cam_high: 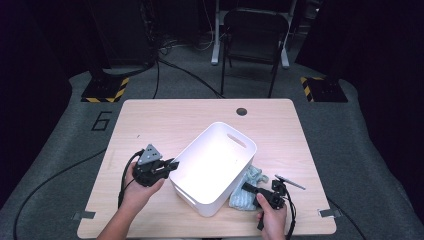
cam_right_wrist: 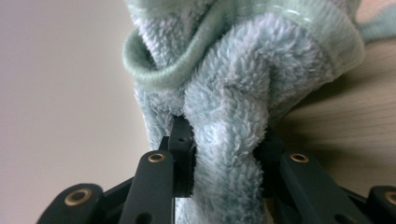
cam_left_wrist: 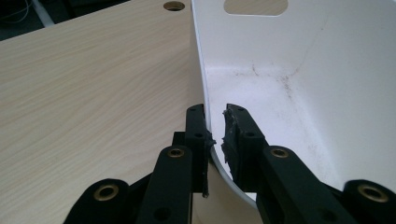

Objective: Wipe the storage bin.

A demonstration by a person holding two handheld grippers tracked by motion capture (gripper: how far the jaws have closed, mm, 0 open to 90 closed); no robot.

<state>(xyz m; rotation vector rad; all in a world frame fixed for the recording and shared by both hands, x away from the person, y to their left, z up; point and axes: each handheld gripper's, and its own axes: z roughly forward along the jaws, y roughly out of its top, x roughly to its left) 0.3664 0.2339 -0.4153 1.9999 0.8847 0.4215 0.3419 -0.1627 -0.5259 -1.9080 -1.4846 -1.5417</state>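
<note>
The pale green towel is bunched between the jaws of your right tool, which are closed on a thick fold of it; in the right gripper view the fleece bulges out above both jaws. In the high view the towel lies on the table just beside the right-hand wall of the white bin, touching or nearly touching it, near the table's front edge. Your right hand comes in from the bottom edge behind that tool.

Your left tool sits at the bin's left side. In the left gripper view its jaws straddle the bin's rim, one outside the wall and one inside, closed narrowly on it. Your left hand wraps the tool's body.

A thin dark rod lies on the table just right of the towel. Farther off, a round hole shows near the table's far edge, and a dark chair stands on the floor beyond.
</note>
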